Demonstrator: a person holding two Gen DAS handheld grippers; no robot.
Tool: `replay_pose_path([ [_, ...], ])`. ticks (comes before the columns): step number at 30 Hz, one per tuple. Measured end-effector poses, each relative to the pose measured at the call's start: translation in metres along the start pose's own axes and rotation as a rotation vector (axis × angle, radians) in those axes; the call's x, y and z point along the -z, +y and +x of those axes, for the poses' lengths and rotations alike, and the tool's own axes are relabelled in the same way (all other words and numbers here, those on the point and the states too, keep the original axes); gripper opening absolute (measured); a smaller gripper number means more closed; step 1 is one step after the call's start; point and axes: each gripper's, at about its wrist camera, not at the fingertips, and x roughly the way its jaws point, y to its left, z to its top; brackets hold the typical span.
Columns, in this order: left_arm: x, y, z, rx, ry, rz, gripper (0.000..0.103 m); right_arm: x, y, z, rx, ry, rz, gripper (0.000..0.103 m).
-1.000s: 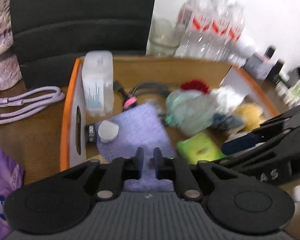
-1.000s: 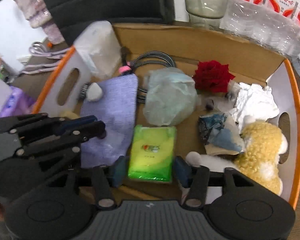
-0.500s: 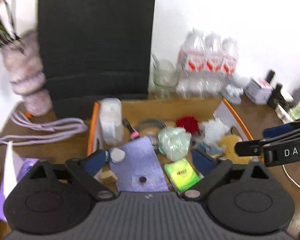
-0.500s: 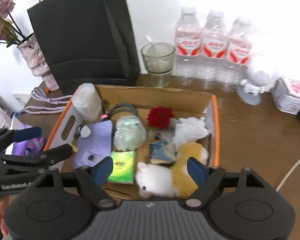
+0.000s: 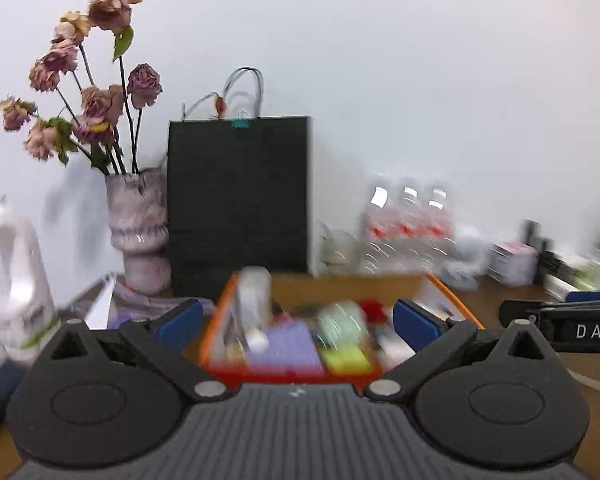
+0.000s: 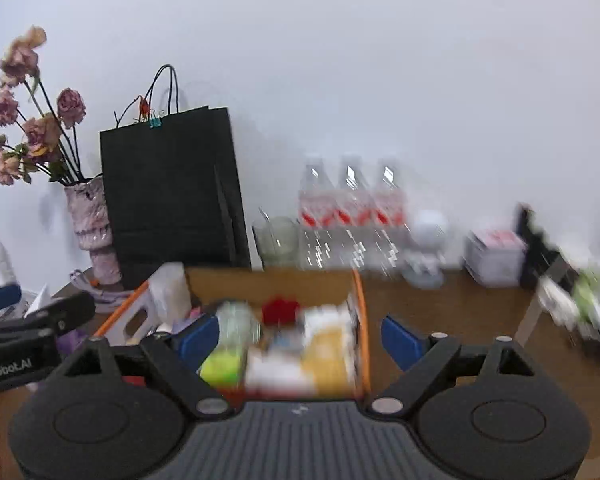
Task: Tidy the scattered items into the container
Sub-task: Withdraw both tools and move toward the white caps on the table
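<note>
While both views blur, wooden table [image 6: 452, 304] carries cardboard box [image 5: 340, 280], black bag [image 5: 238, 196], 3 water bottles [image 6: 350, 208]; left gripper [image 5: 296, 322], right gripper [image 6: 300, 334] spread wide, empty.

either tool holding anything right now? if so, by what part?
Nothing is held. The left tool and the right tool are both open, with only air between their blue pads, pulled back from the orange-rimmed cardboard box.

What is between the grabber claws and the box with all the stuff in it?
Nothing visible. Both the left gripper and right gripper are open and empty, and the cardboard box sits straight ahead of them. Only air shows between their fingers and the box.
</note>
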Motion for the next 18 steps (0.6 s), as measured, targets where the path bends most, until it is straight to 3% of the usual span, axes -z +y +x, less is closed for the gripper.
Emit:
replay_pose_path([
  [2, 0.033, -0.007, -0.038, 0.049, -0.018, 0.006, 0.103, 0.044, -0.005, -0.043, -0.057, -0.026, 0.021, 0.093],
  [3, 0.049, -0.011, -0.050, 0.065, 0.010, 0.001, 0.103, 0.066, -0.007, -0.061, -0.061, -0.033, 0.022, 0.093],
  [7, 0.083, -0.026, -0.037, 0.154, 0.169, 0.018, 0.103, 0.126, -0.012, -0.098, 0.017, -0.027, 0.008, 0.092],
  [9, 0.082, -0.033, -0.010, 0.141, 0.191, 0.029, 0.102, 0.132, -0.018, -0.087, 0.073, 0.011, -0.029, 0.090],
  [12, 0.070, -0.042, 0.042, 0.192, 0.200, 0.037, 0.095, 0.124, -0.040, -0.051, 0.160, 0.062, 0.013, 0.083],
  [13, 0.066, -0.045, 0.060, 0.204, 0.220, 0.039, 0.089, 0.121, -0.047, -0.038, 0.181, 0.089, 0.024, 0.078],
  [18, 0.060, -0.070, 0.125, 0.209, 0.300, 0.103, 0.083, 0.114, -0.071, 0.011, 0.261, 0.187, 0.017, 0.068],
])
